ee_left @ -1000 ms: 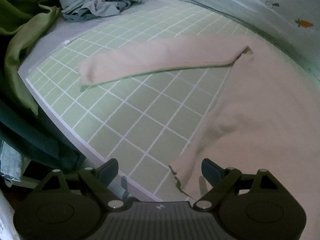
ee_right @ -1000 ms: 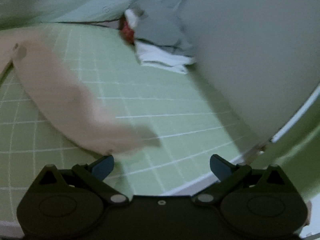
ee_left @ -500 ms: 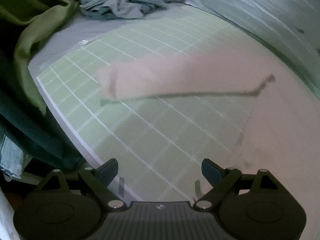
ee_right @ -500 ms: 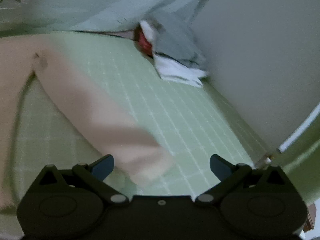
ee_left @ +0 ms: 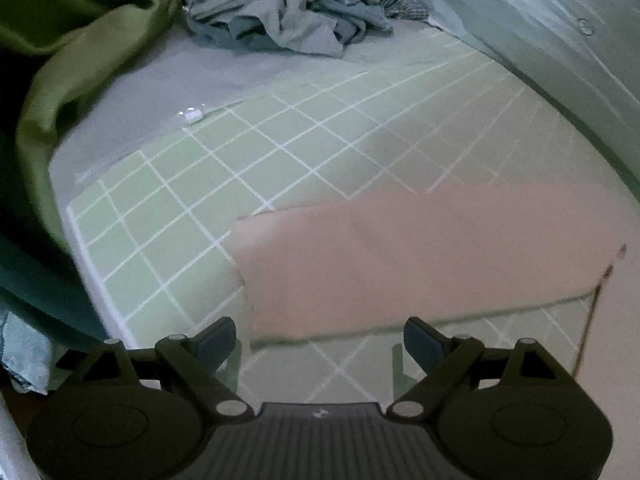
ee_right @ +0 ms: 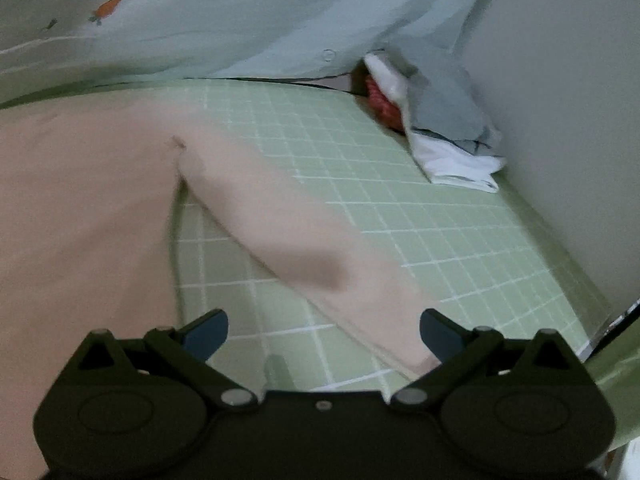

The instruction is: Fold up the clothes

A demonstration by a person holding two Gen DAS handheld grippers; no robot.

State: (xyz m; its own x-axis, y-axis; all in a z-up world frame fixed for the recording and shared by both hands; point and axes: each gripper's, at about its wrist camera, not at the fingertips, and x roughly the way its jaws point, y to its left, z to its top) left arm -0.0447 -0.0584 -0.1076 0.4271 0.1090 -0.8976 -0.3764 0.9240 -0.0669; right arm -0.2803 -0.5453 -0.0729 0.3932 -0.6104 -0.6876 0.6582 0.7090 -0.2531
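Observation:
A pale pink long-sleeved top (ee_left: 460, 248) lies flat on a green checked sheet (ee_left: 248, 168). In the left wrist view one sleeve's cuff end (ee_left: 280, 280) sits just ahead of my left gripper (ee_left: 320, 338), whose jaws stand wide open with nothing between them. The right wrist view shows the other sleeve (ee_right: 304, 248) running diagonally from the body (ee_right: 80, 220) toward my right gripper (ee_right: 324, 330). That gripper is open too, and the cuff (ee_right: 416, 354) lies by its right finger (ee_right: 438, 332), which hides the cuff's tip.
A crumpled grey-blue clothes heap (ee_left: 288, 12) lies at the far end, an olive-green curtain (ee_left: 72, 64) at the left. A pale quilt with a carrot print (ee_right: 108, 6) borders the sheet. Grey and white folded garments (ee_right: 448, 140) sit by the wall (ee_right: 560, 120).
Both grippers slid along the bed toward the sleeve ends. The left sleeve's cuff now lies right before the left jaws; the right sleeve's cuff has come up to the right finger.

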